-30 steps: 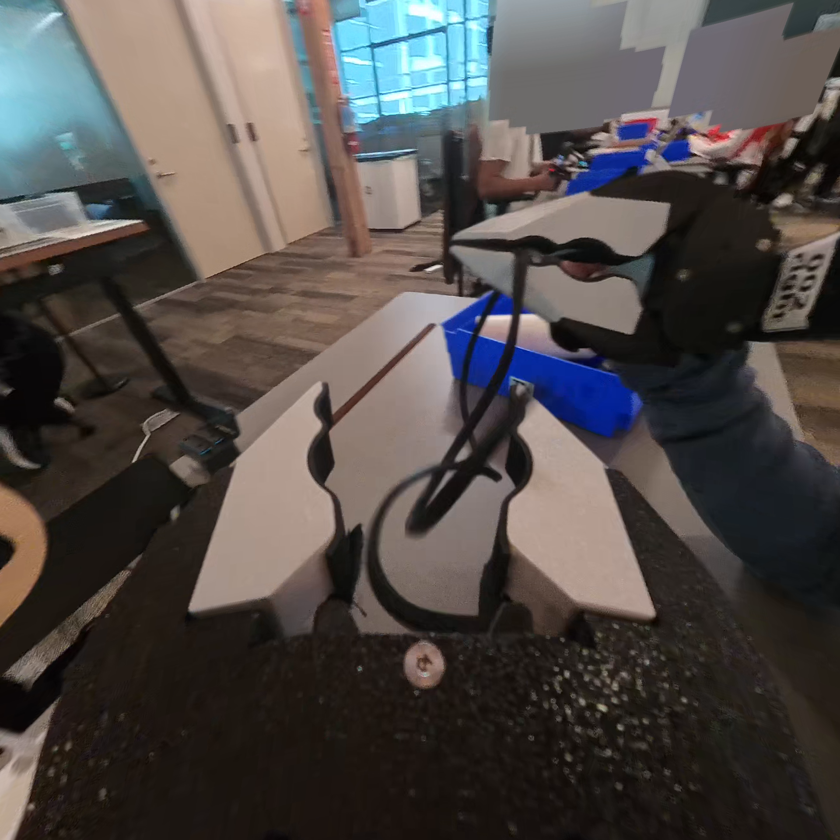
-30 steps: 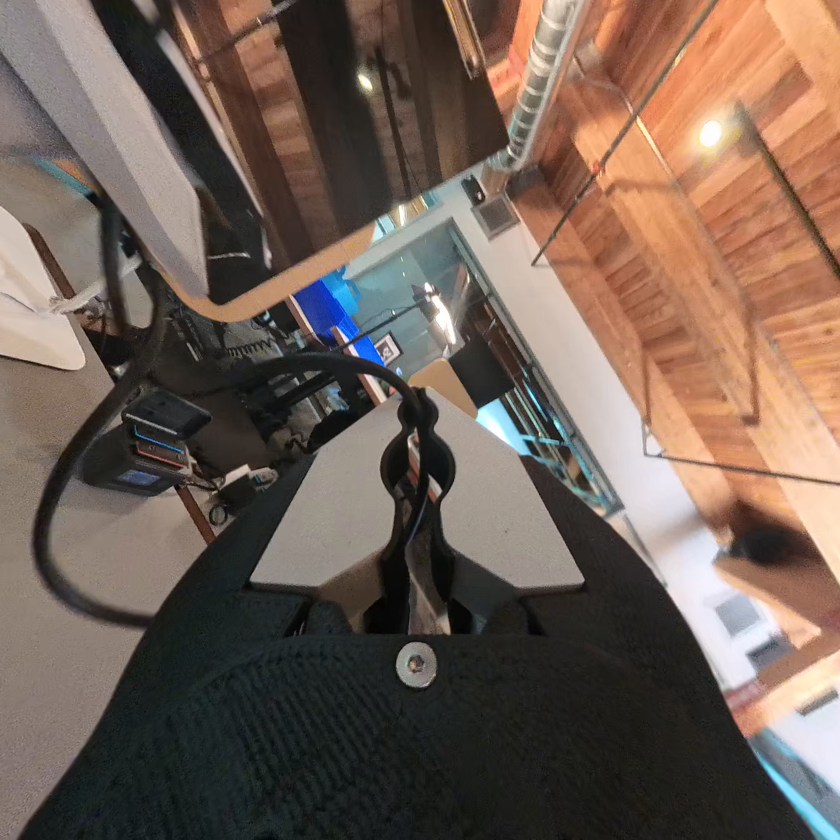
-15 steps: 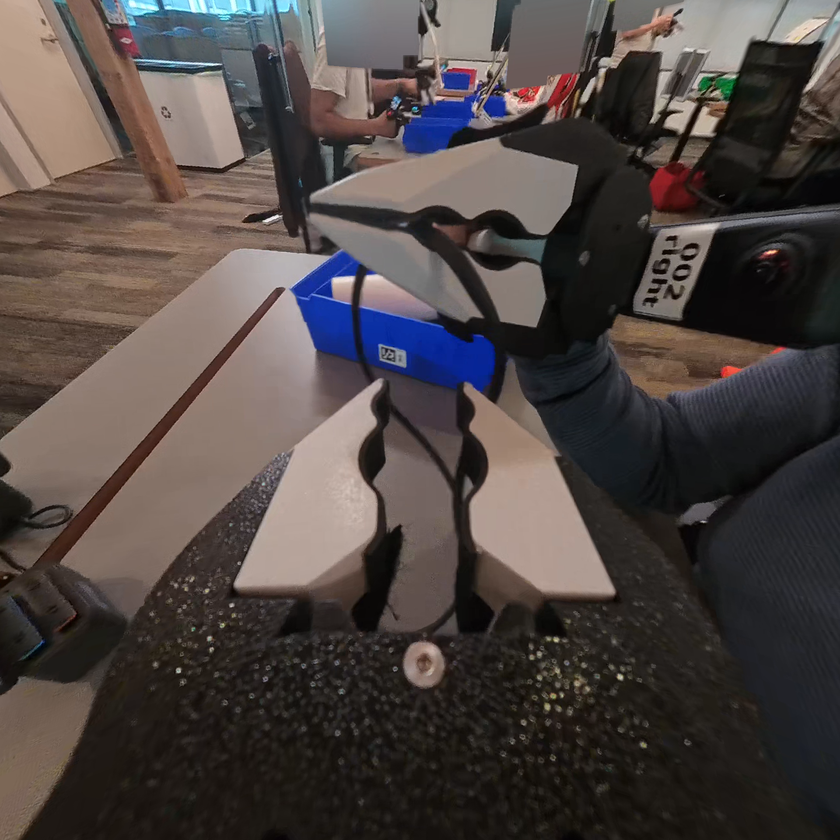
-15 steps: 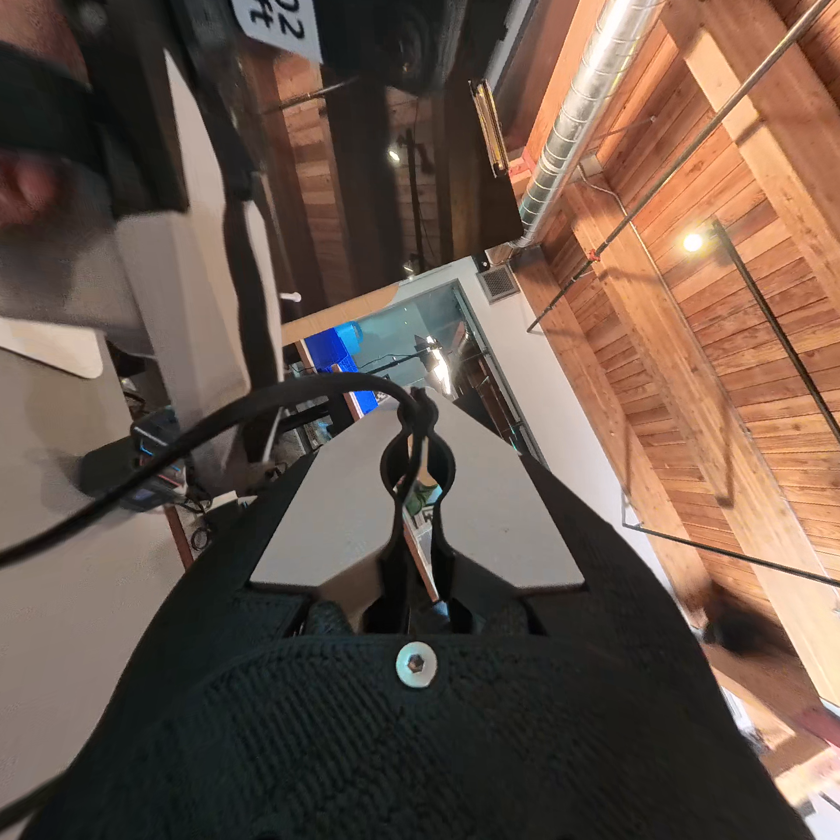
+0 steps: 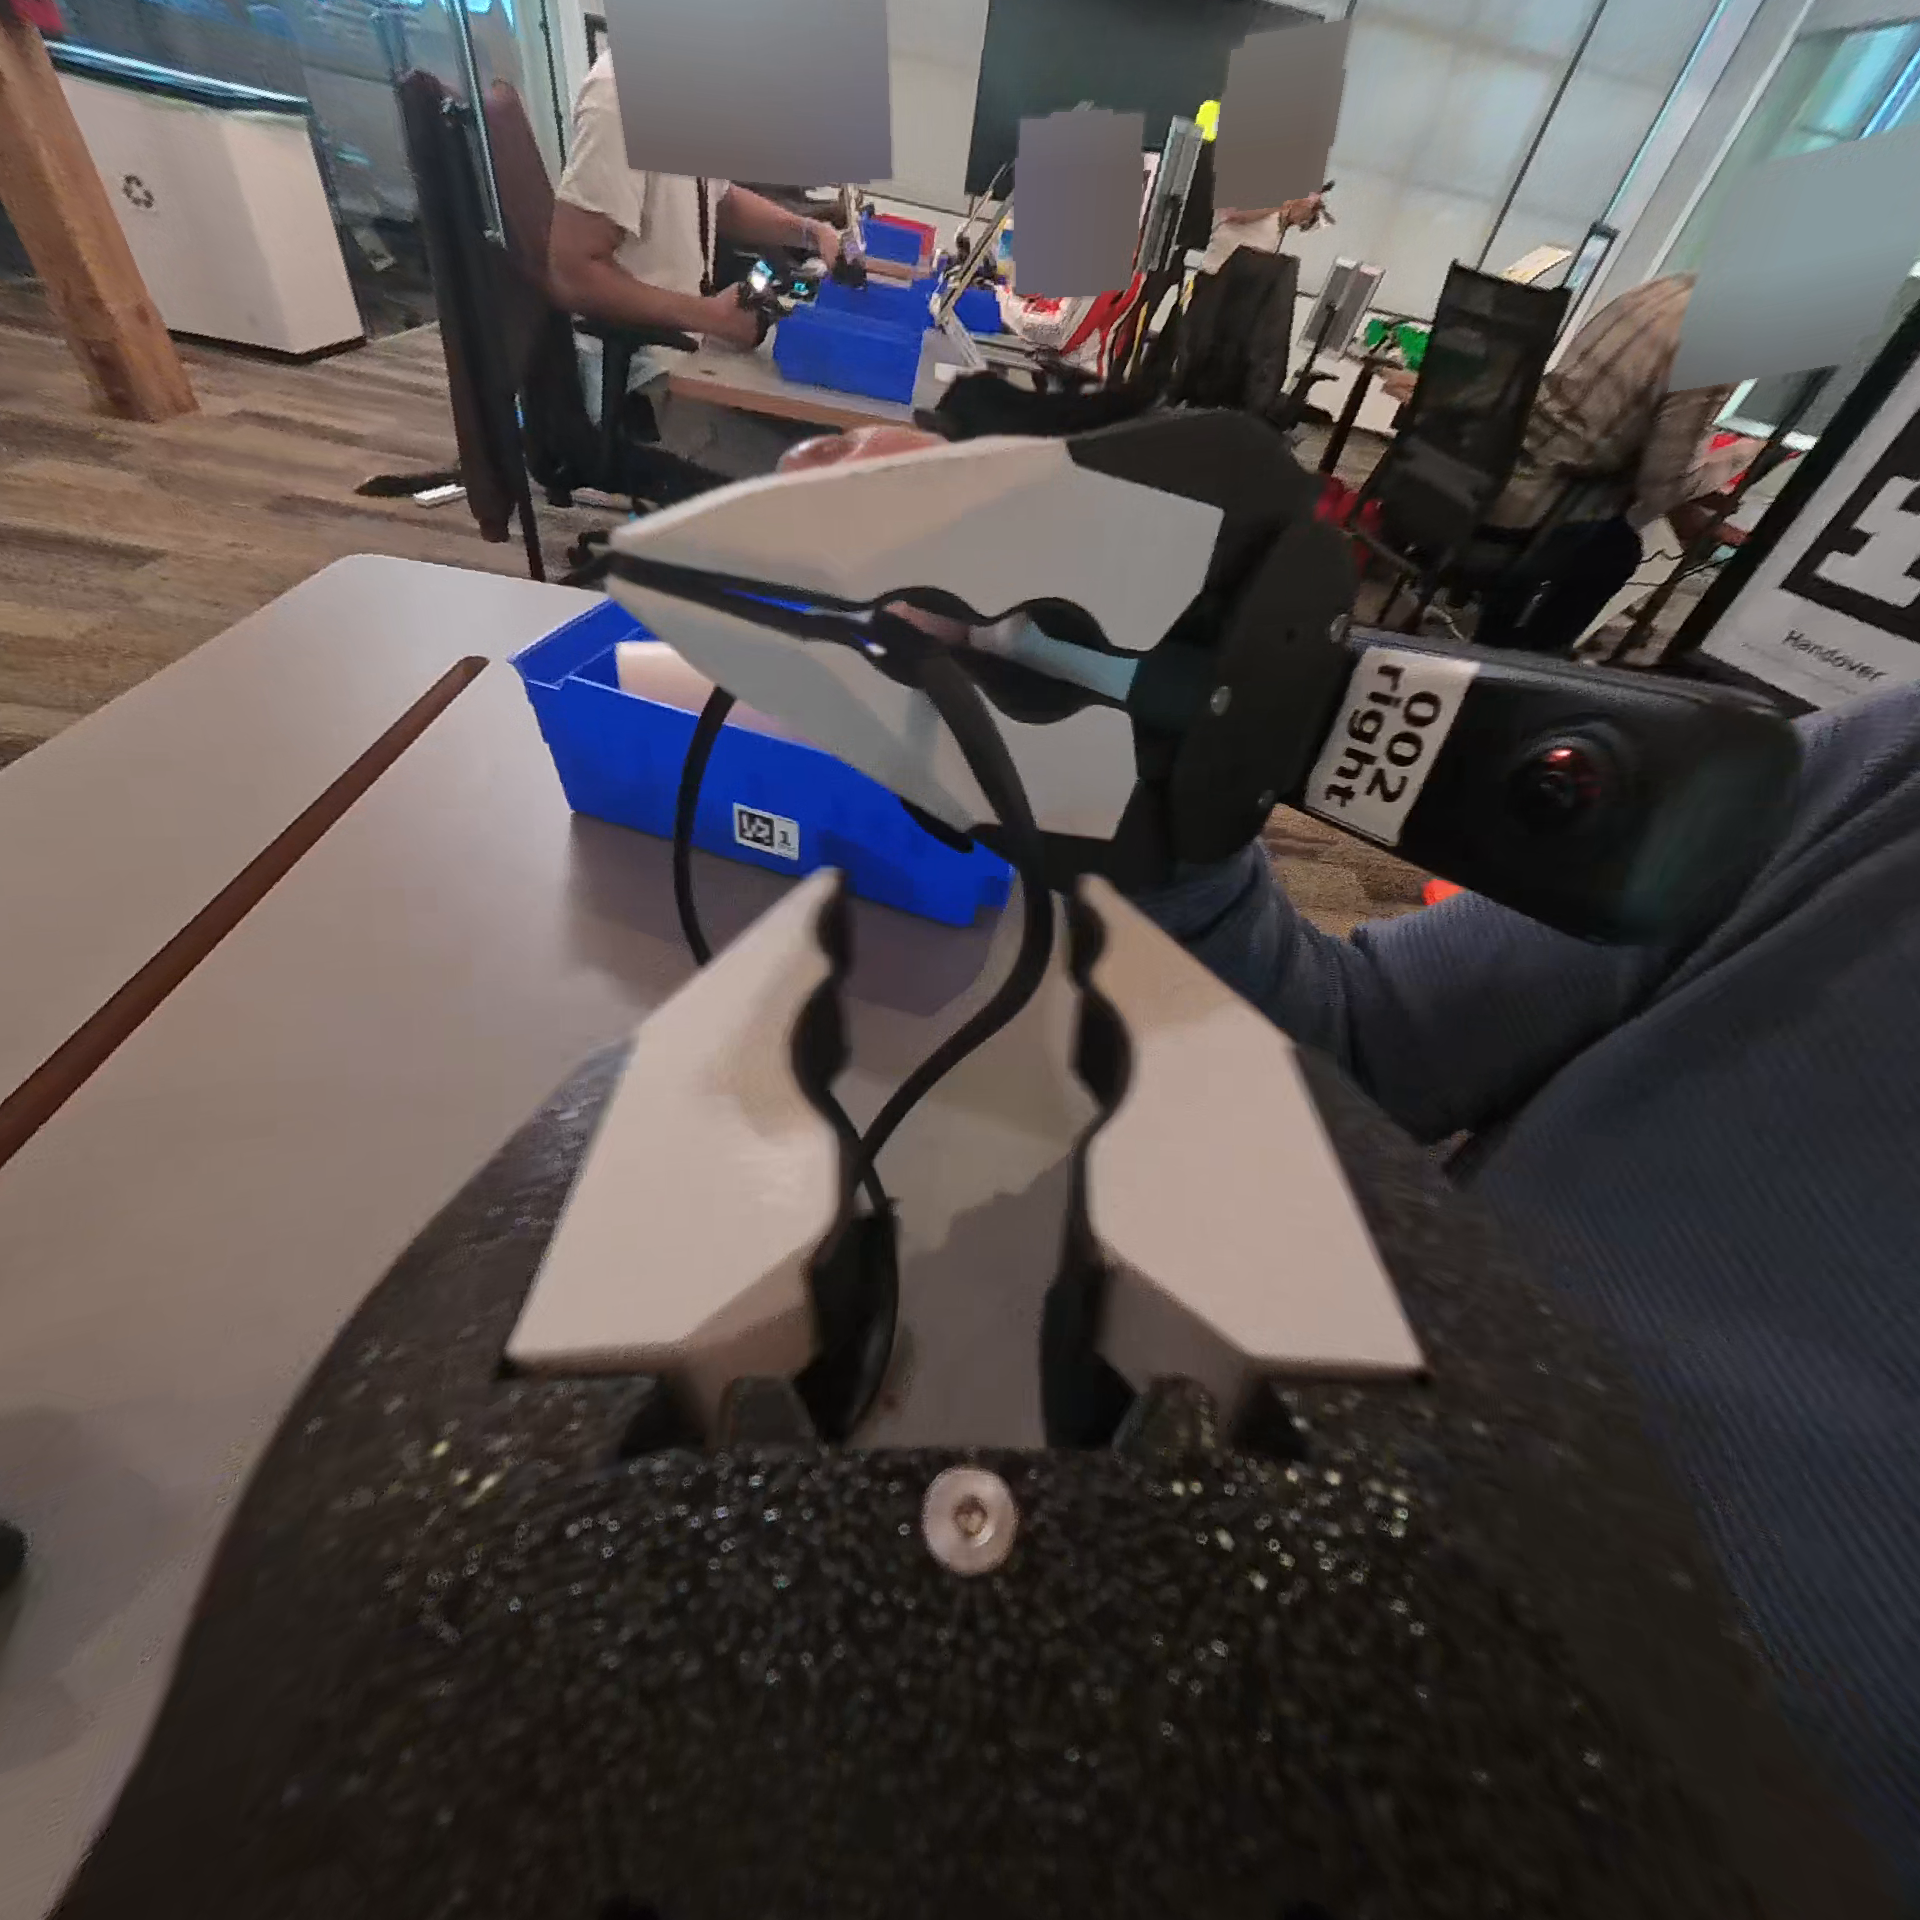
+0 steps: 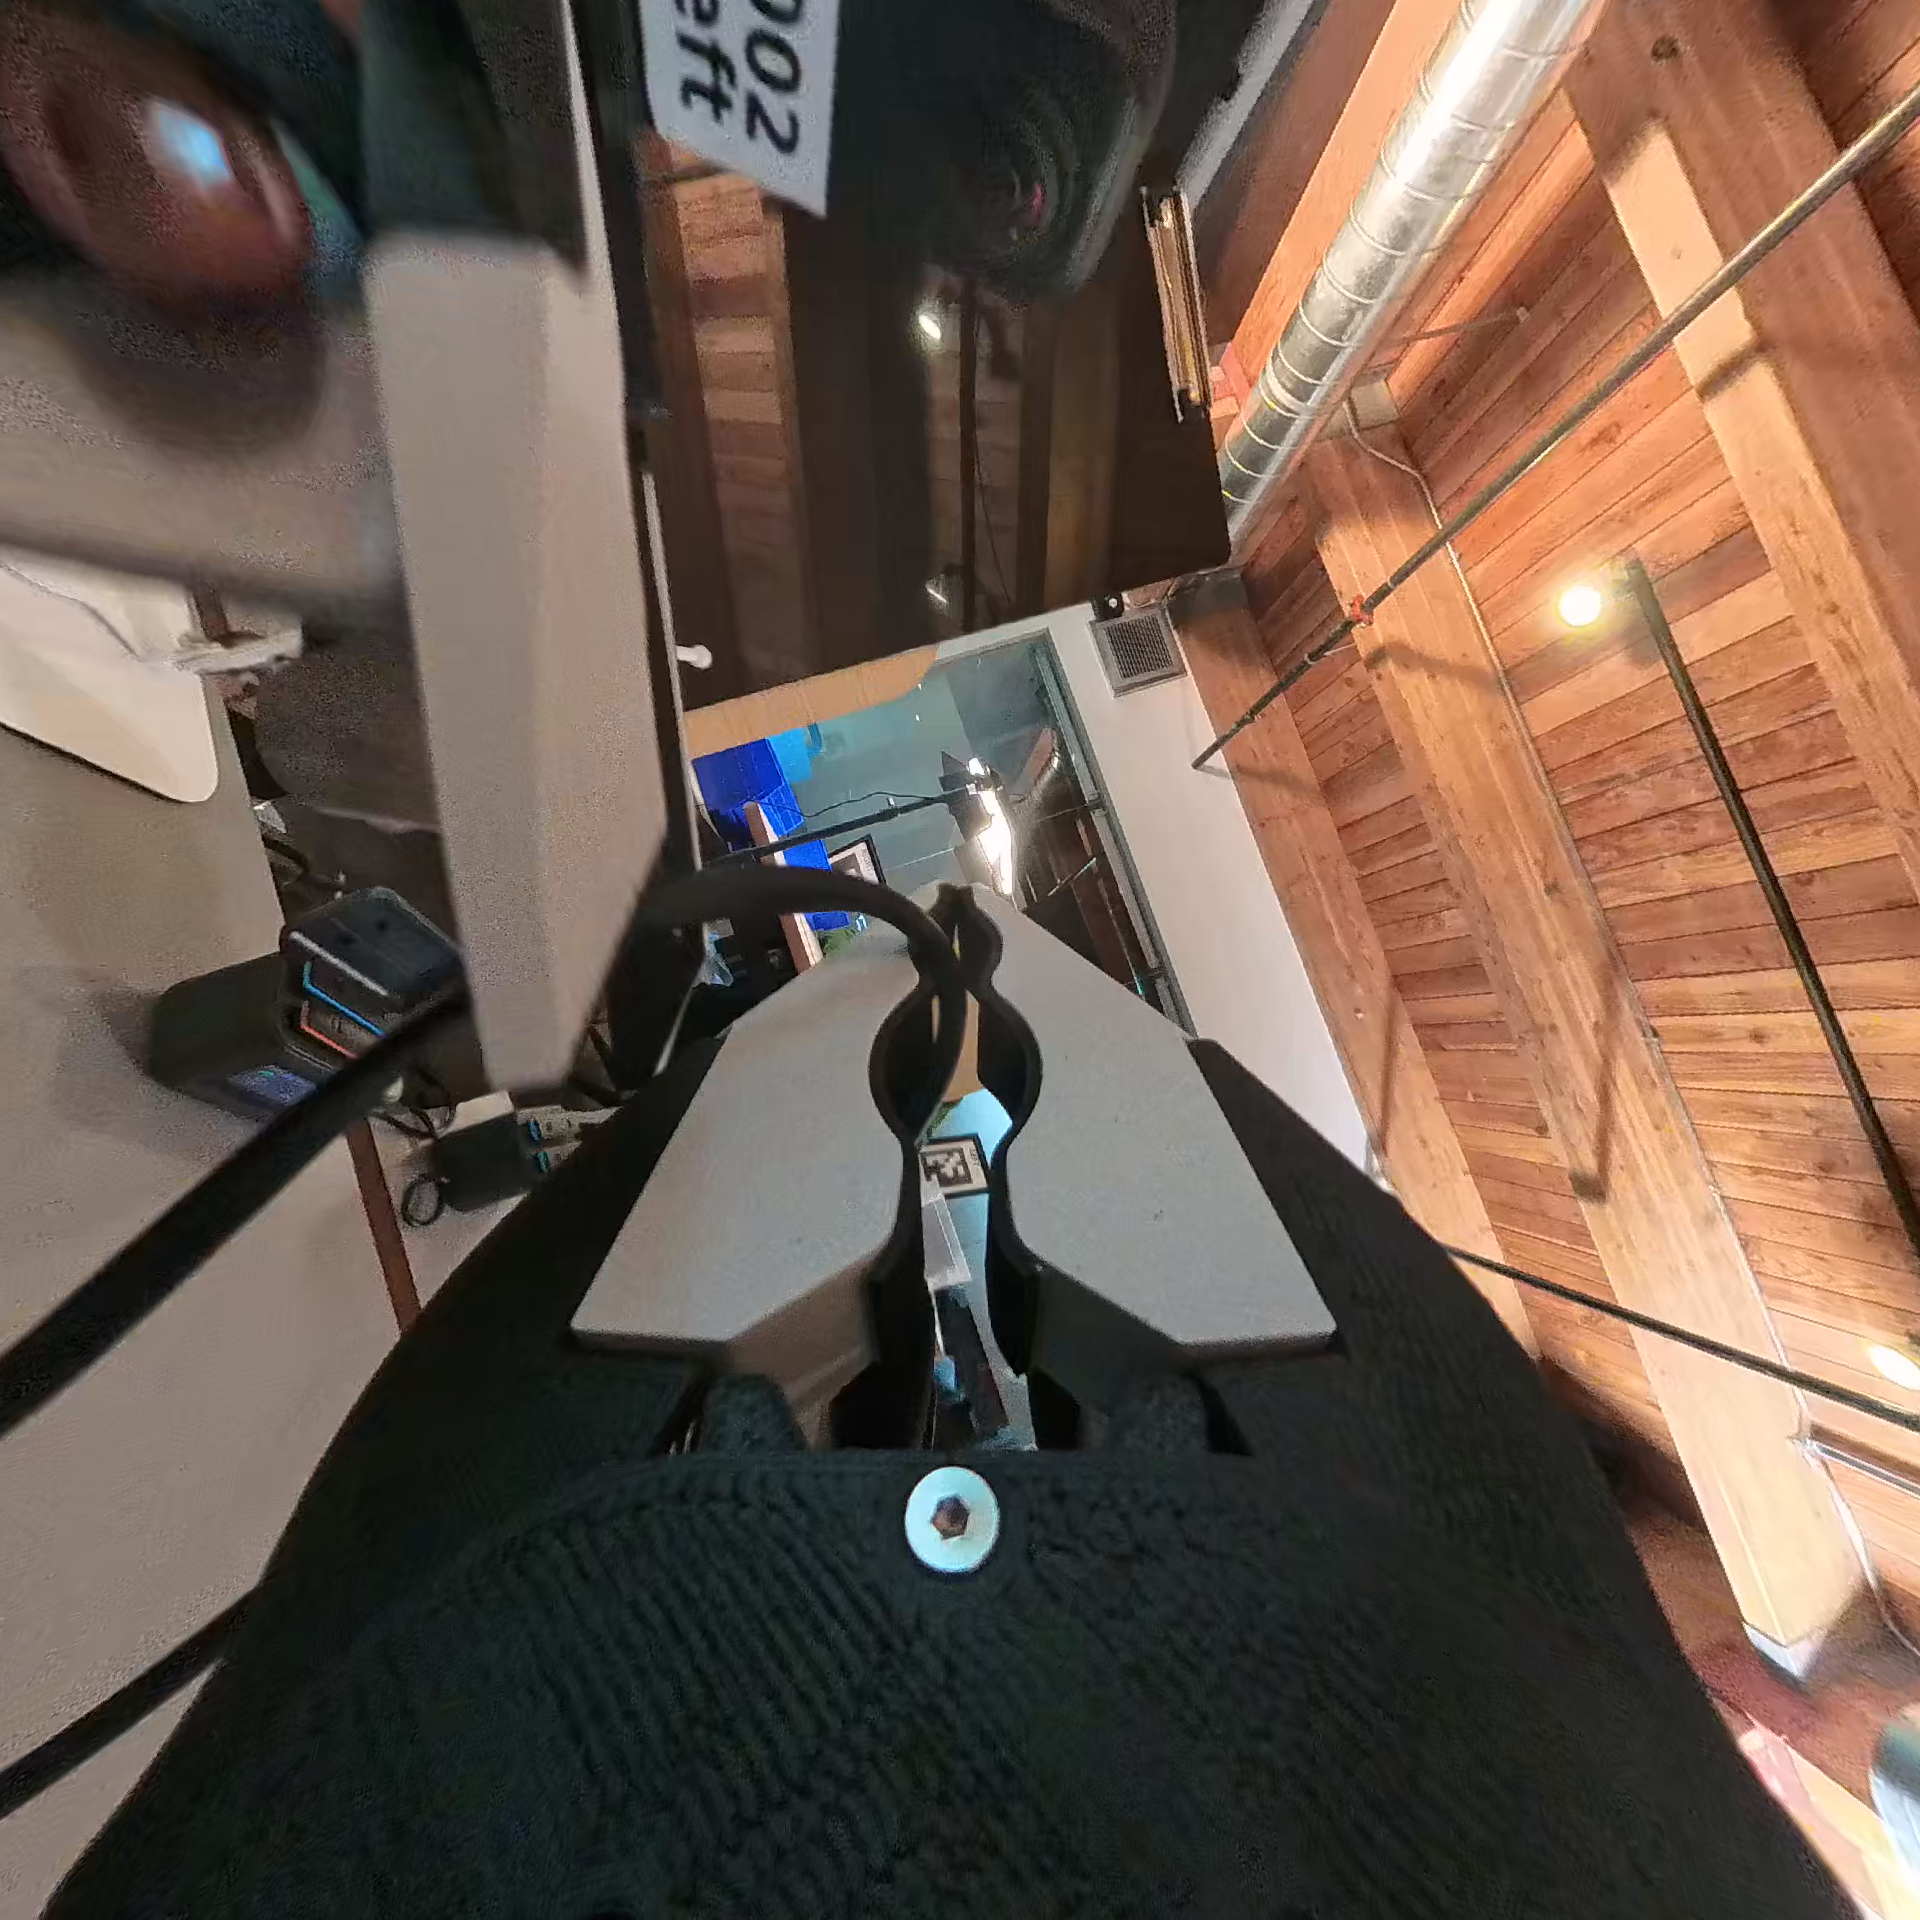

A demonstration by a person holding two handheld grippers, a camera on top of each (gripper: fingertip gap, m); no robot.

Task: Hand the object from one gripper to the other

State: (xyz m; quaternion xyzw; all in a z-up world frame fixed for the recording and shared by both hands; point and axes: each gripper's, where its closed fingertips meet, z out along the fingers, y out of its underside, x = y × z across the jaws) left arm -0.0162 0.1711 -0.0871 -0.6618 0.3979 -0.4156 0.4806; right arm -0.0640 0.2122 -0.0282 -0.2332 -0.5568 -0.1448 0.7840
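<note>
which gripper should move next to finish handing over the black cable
Left. The right gripper is already shut on the black cable, which runs down between the open fingers of the left gripper. It probably just has to close on it.

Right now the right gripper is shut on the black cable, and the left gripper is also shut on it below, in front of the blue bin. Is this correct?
Not quite. The left gripper is open: in the left wrist view the black cable passes loosely between its spread fingers. The right gripper is indeed shut on the cable, and the blue bin lies behind.
</note>
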